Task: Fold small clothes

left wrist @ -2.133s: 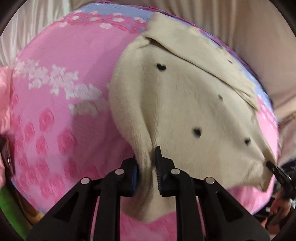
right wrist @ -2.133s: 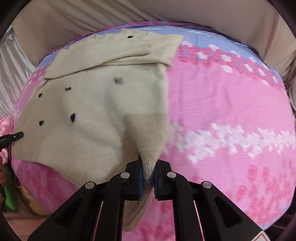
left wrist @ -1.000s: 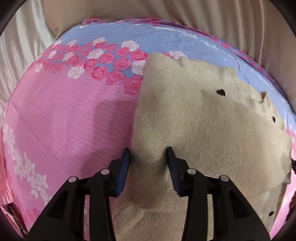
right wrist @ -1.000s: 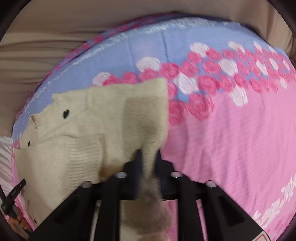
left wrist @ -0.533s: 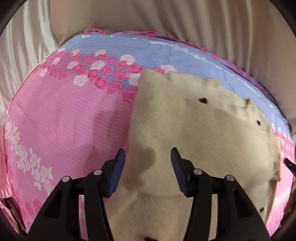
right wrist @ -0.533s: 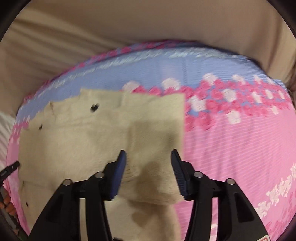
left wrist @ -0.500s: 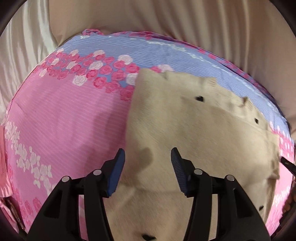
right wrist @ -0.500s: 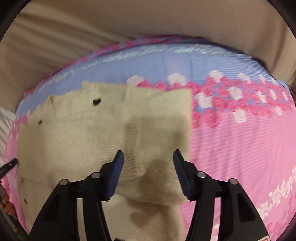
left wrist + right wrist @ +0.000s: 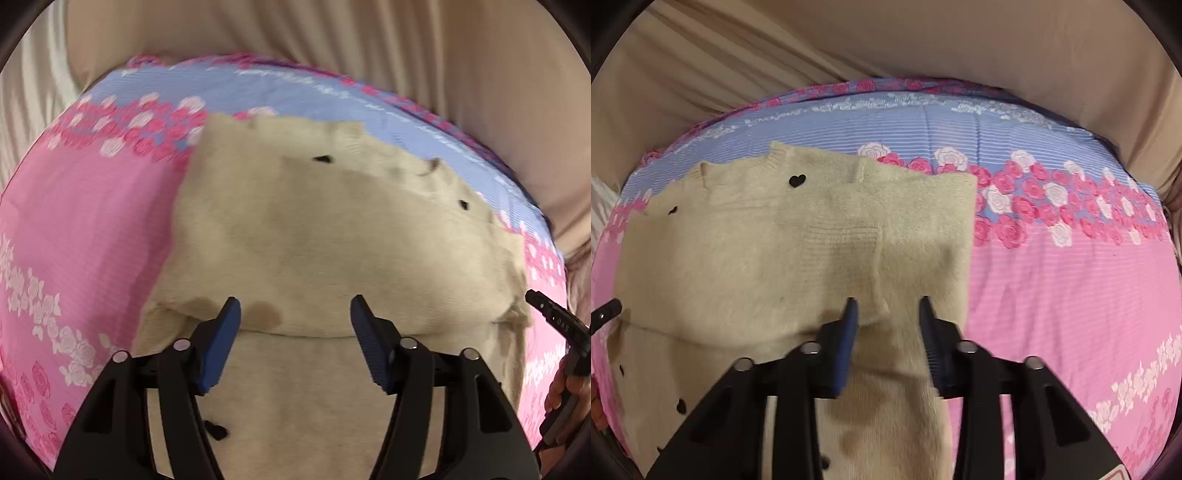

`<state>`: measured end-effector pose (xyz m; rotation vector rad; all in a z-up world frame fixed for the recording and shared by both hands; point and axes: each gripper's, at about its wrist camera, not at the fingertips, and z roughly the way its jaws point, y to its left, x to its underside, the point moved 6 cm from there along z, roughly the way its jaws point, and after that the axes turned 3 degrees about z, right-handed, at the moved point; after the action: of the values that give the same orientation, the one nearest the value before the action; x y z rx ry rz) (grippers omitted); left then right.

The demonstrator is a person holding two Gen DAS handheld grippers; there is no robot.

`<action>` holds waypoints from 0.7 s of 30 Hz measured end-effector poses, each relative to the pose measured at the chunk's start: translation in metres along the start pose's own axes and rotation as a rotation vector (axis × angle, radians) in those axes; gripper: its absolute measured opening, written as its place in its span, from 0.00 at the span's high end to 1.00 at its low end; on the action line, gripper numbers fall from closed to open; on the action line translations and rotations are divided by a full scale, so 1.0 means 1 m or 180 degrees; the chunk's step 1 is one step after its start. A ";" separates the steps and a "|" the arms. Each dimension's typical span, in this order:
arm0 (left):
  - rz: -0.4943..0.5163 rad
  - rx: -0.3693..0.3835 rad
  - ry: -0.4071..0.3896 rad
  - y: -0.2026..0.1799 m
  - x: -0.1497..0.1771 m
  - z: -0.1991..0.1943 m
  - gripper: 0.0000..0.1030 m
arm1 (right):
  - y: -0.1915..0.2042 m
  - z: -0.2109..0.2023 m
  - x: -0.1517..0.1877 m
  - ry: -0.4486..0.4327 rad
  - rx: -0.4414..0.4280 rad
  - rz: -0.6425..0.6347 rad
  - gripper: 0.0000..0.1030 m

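A cream knitted sweater with small black heart motifs [image 9: 798, 251] is laid flat on a bed covered by a pink and blue sheet printed with roses [image 9: 1071, 280], its neckline toward the blue band at the far side. The lower part of the garment is seen doubled up over the chest, so that a straight folded edge runs across the near side just ahead of both tools; the fold was presumably placed there to halve the length.

The left gripper [image 9: 295, 325] is held above that folded edge with its blue-padded fingers [image 9: 225, 332] spread and widening further; knit lies beneath the gap, but nothing is pinched. The right gripper [image 9: 886, 314] is held over the sweater's right-hand portion near its side edge, its fingers [image 9: 849, 325] parted and drawing together, with cloth below them yet not visibly pressed from either side. Both tools are pitched steeply downward, which suits letting cloth drop flat rather than dragging it.

In the left wrist view a hand [image 9: 565, 387] is seen at the far right edge, grasping the other tool.

The fold appears finished and released, and a sideways fold is judged likely to be wanted next, since the garment is still wide
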<state>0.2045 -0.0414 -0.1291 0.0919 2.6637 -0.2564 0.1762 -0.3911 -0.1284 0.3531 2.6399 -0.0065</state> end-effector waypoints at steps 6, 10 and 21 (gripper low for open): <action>0.0541 0.0216 -0.0052 -0.072 -0.003 0.000 0.36 | -0.008 -0.008 0.028 0.0105 -0.0042 0.0181 0.65; 0.0800 0.0259 -0.0086 -0.114 -0.004 0.001 0.29 | -0.005 -0.005 0.024 0.0103 -0.0087 0.0219 0.65; 0.0665 -0.0076 0.0143 -0.096 0.013 0.011 0.27 | -0.018 0.003 0.027 0.0133 0.0071 0.0351 0.64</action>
<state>0.1873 -0.1377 -0.1284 0.3700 2.6741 -0.1563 0.1494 -0.4023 -0.1445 0.5113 2.6596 0.0073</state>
